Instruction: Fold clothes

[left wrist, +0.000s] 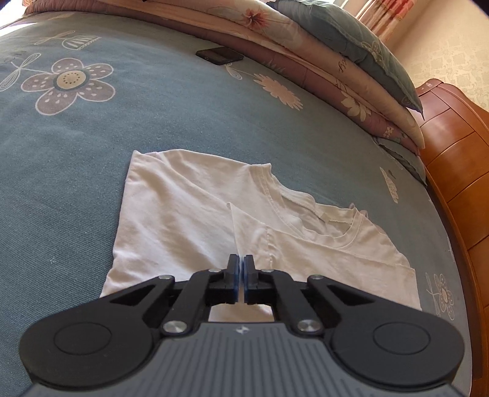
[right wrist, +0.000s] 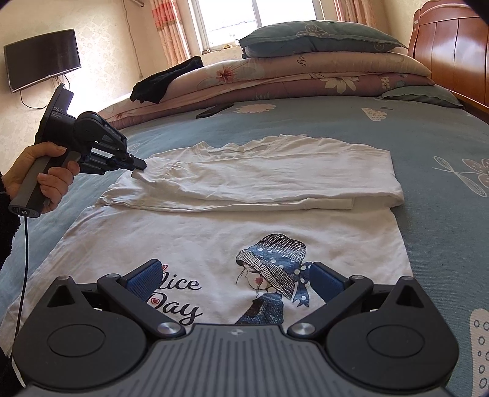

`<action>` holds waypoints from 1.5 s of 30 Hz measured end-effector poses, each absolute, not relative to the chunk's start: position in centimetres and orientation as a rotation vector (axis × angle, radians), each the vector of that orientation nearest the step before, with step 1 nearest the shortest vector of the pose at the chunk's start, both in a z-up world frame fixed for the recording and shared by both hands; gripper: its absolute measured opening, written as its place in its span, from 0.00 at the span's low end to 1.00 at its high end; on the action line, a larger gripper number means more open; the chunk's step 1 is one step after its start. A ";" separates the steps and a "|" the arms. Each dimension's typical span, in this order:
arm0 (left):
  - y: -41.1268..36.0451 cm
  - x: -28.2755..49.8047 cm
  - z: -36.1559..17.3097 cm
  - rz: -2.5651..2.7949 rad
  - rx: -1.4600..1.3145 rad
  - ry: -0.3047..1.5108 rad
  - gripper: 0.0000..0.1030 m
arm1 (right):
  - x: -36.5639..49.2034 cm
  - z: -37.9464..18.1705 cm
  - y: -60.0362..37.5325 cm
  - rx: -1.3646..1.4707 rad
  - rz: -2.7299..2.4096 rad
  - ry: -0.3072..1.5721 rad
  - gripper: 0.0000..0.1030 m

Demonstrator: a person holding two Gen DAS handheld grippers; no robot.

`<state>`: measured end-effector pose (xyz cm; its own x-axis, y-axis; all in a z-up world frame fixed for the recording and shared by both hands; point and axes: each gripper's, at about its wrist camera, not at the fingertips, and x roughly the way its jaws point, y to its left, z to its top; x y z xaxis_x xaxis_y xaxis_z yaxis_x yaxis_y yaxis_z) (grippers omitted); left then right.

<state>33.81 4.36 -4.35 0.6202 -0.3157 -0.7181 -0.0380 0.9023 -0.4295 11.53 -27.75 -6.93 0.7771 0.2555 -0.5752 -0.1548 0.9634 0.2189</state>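
Pinching white T-shirt [right wrist: 244, 171] fold, left tongs [right wrist: 139, 165] pressed together, right tongs [right wrist: 235, 282] spread above print.

A wide bed under a blue-grey flower-printed bedspread [right wrist: 397, 134] fills the room. At its head stands a glossy orange-brown wooden headboard [right wrist: 452, 52]; beyond it, a bright daylit window [right wrist: 229, 18]; left, a wall-mounted black television [right wrist: 42, 58].

Black hand-held gripper [left wrist: 243, 268] — blue pads [right wrist: 143, 279]
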 end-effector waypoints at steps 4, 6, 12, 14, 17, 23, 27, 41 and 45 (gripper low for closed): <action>5.4 33.8 -4.1 -0.174 -0.455 0.892 0.00 | 11.6 -6.9 -27.9 0.173 0.220 0.644 1.00; 5.7 33.9 -4.6 -0.198 -0.486 0.903 0.01 | 11.6 -6.9 -27.9 0.173 0.223 0.642 1.00; 5.4 35.3 -5.8 -0.233 -0.497 0.931 0.29 | 11.6 -6.9 -27.9 0.174 0.225 0.646 1.00; 5.4 35.7 -6.1 -0.227 -0.511 0.940 0.35 | 11.6 -7.0 -27.9 0.169 0.224 0.650 1.00; 5.7 35.0 -6.5 -0.210 -0.571 0.954 0.40 | 11.7 -7.0 -27.8 0.166 0.221 0.654 1.00; 4.8 31.4 -7.0 -0.262 -0.715 0.946 0.56 | 11.5 -6.9 -27.8 0.169 0.227 0.649 1.00; 4.1 31.5 -8.6 -0.248 -0.805 0.947 0.56 | 11.5 -6.9 -27.7 0.158 0.220 0.651 1.00; 5.1 32.4 -11.6 -0.090 -1.114 0.813 0.63 | 11.2 -6.6 -27.9 0.158 0.215 0.634 1.00; 5.0 33.4 -11.4 -0.079 -1.090 0.780 0.67 | 11.1 -6.5 -27.7 0.144 0.217 0.632 1.00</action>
<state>33.41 5.03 -11.44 0.7364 -0.4223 -0.5285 -0.3073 0.4872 -0.8175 11.06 -27.71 -6.48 0.7853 0.2443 -0.5689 -0.1567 0.9674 0.1991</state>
